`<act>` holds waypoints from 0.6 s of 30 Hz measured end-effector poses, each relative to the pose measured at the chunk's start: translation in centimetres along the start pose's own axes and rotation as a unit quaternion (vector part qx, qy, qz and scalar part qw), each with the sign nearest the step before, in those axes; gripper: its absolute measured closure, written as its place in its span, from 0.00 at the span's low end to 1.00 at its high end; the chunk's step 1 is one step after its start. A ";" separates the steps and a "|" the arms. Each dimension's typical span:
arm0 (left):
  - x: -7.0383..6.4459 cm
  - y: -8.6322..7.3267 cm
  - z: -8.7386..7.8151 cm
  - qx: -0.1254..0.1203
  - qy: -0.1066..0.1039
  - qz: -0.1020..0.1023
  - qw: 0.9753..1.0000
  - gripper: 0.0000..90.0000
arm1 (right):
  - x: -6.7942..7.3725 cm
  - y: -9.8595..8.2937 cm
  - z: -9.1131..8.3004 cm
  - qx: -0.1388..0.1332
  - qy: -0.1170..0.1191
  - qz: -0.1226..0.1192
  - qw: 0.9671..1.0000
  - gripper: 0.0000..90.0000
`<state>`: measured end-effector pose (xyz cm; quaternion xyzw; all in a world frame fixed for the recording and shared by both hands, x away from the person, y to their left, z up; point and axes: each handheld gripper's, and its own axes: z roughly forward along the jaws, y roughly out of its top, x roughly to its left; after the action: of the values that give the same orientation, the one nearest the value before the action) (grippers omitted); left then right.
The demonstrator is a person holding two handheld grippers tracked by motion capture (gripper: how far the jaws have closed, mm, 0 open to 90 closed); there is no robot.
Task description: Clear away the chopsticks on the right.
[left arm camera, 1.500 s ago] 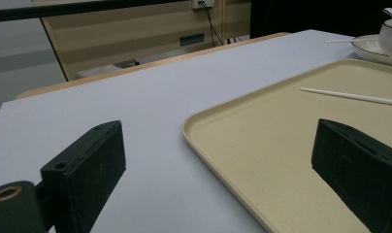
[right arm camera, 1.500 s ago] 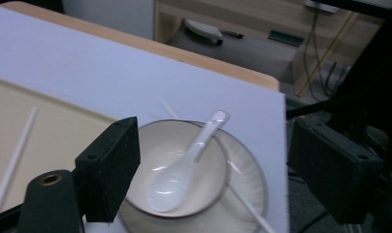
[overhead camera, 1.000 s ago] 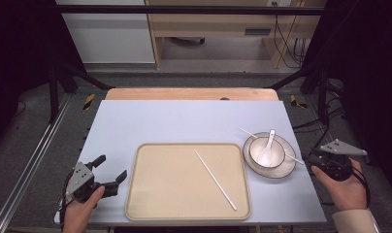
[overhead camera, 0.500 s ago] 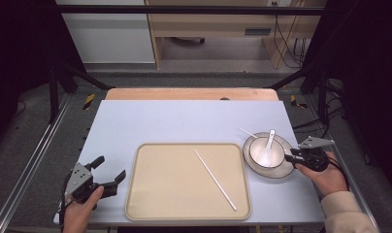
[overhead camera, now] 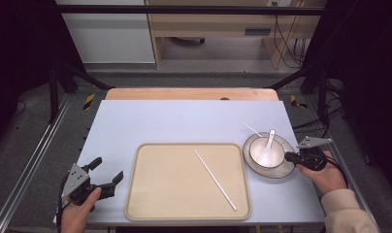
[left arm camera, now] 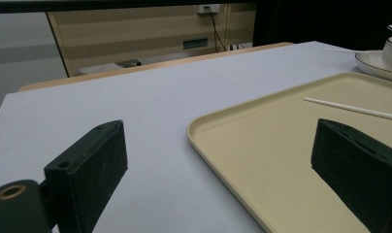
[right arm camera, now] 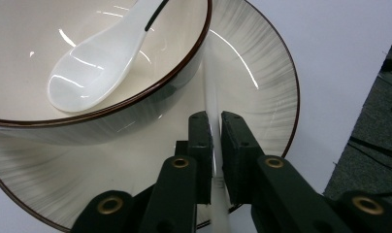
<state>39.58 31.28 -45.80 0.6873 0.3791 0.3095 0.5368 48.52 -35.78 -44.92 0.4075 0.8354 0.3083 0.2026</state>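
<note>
Right tongs (right arm camera: 213, 145): we have them clamped on the chopstick (right arm camera: 211, 104) lying beside the bowl (right arm camera: 87, 63).
Left tongs (left arm camera: 223, 179): open, idle.
Technique: we lift straight, clearing the bowl.

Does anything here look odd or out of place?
The chopsticks are split up: one chopstick lies diagonally on the tray, the other chopstick lies across the plate under the bowl, pinched by the right gripper.

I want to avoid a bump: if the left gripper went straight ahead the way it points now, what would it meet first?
Probably the tray. The left gripper is open, and the tray's near corner and rim lie between its jaws, just ahead. The right-hand jaw would likely meet the rim first; its height above the table is hard to judge.
</note>
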 end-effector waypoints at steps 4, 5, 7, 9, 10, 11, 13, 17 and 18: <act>-0.1 -0.1 0.2 0.006 0.000 0.002 1.000 0.06 | 0.0 0.0 0.0 0.001 0.006 0.011 1.000 0.94; -0.1 -0.2 0.2 0.006 0.001 0.003 1.000 0.06 | 0.0 0.0 0.0 0.000 0.003 0.009 1.000 0.94; 0.0 -0.1 0.2 0.005 0.002 0.004 1.000 0.06 | 0.0 0.0 -0.3 0.001 -0.005 0.027 1.000 0.94; 0.0 -0.1 0.0 0.005 0.004 0.006 1.000 0.06 | 0.0 0.1 -0.7 -0.007 -0.015 0.040 0.999 0.94; 0.0 -0.1 0.0 0.004 0.004 0.003 1.000 0.06 | 0.0 0.2 -1.1 -0.012 -0.021 0.049 0.999 0.94; 0.1 -0.1 0.0 0.003 0.003 0.001 1.000 0.06 | 0.0 0.2 -1.5 -0.018 -0.026 0.057 0.998 0.94; 0.1 -0.1 0.0 0.004 0.002 0.002 1.000 0.06 | 0.1 0.4 -2.2 -0.029 -0.042 0.069 0.996 0.94; 0.0 0.1 -0.1 0.001 0.004 0.005 1.000 0.06 | 0.9 1.3 -4.4 -0.051 -0.089 0.090 0.991 0.94; 0.0 0.1 -0.1 0.001 0.004 0.006 1.000 0.06 | 1.1 1.6 -5.1 -0.060 -0.100 0.093 0.989 0.94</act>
<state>39.47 31.32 -45.68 0.6886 0.3773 0.3152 0.5330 45.73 -35.93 -40.19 0.4998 0.7489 0.3330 0.2800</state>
